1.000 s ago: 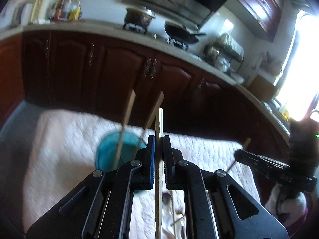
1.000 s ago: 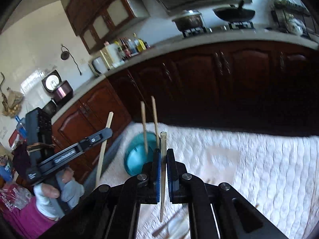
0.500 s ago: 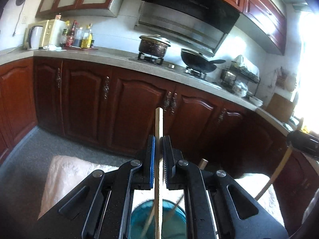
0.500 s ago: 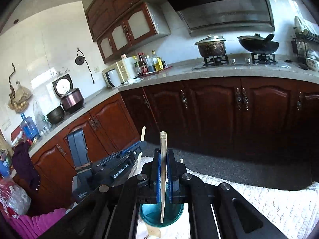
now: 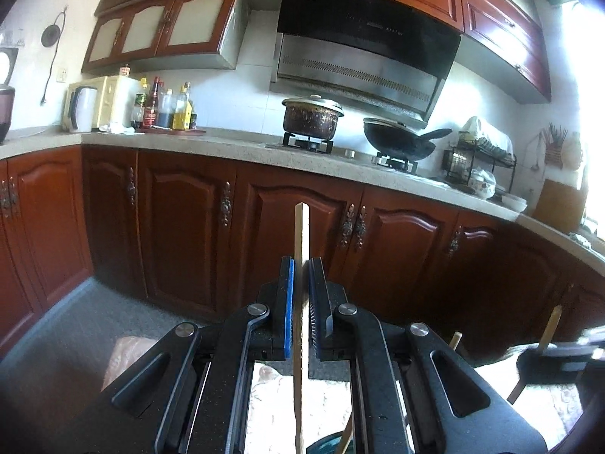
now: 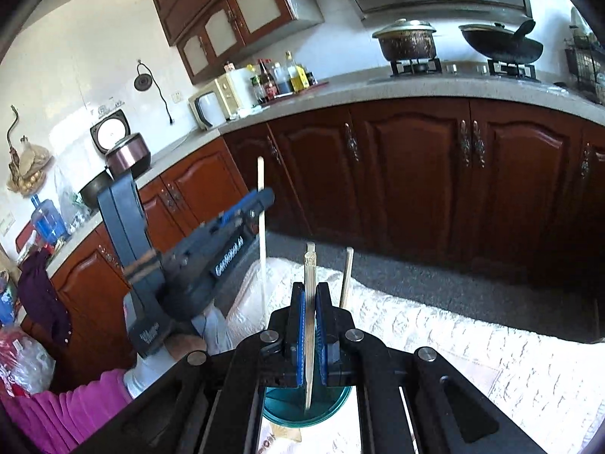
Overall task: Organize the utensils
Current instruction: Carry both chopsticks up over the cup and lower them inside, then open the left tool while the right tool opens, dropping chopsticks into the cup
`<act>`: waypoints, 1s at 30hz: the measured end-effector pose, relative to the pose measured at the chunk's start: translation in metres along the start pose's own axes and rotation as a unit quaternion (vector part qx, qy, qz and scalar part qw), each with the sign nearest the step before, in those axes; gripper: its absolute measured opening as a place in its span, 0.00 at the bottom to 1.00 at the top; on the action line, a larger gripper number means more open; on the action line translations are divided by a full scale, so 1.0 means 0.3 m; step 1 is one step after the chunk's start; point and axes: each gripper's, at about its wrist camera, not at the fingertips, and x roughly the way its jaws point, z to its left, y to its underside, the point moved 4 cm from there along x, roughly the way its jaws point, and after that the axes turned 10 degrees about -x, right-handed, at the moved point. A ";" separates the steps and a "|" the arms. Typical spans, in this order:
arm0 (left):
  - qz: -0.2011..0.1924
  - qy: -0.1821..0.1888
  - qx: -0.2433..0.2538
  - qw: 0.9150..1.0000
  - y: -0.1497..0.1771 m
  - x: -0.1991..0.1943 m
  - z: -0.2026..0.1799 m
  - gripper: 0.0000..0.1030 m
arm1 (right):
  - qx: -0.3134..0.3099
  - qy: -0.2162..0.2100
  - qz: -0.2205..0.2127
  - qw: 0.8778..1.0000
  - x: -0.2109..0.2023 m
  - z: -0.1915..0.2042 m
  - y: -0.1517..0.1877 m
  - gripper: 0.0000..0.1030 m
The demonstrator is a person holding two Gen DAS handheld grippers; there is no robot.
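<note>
Wooden chopstick (image 6: pixel 310 325) clamped; left gripper (image 6: pixel 261 204) reads "GenRobot.AI".

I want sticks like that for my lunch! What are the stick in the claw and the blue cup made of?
The stick in the right claw looks like bamboo or pale wood: matte, light tan, no shine. The left claw holds a similar one. The blue cup looks like see-through teal plastic, though tinted glass is possible; its rim is smooth and glossy.

The teal cup (image 5: pixel 332 448) is cut off by the bottom edge, its contents perhaps chopsticks.
</note>
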 end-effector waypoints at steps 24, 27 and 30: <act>0.101 -0.003 0.022 0.995 0.197 -0.119 -0.001 0.07 | 0.068 -0.011 0.042 0.997 0.080 -0.057 0.100 0.27; 0.109 0.000 0.024 0.994 0.210 -0.141 -0.008 0.19 | 0.076 -0.007 0.048 0.996 0.073 -0.062 0.130 0.28; 0.112 0.004 0.021 0.993 0.214 -0.171 -0.010 0.31 | 0.085 -0.002 0.054 0.995 0.059 -0.075 0.156 0.28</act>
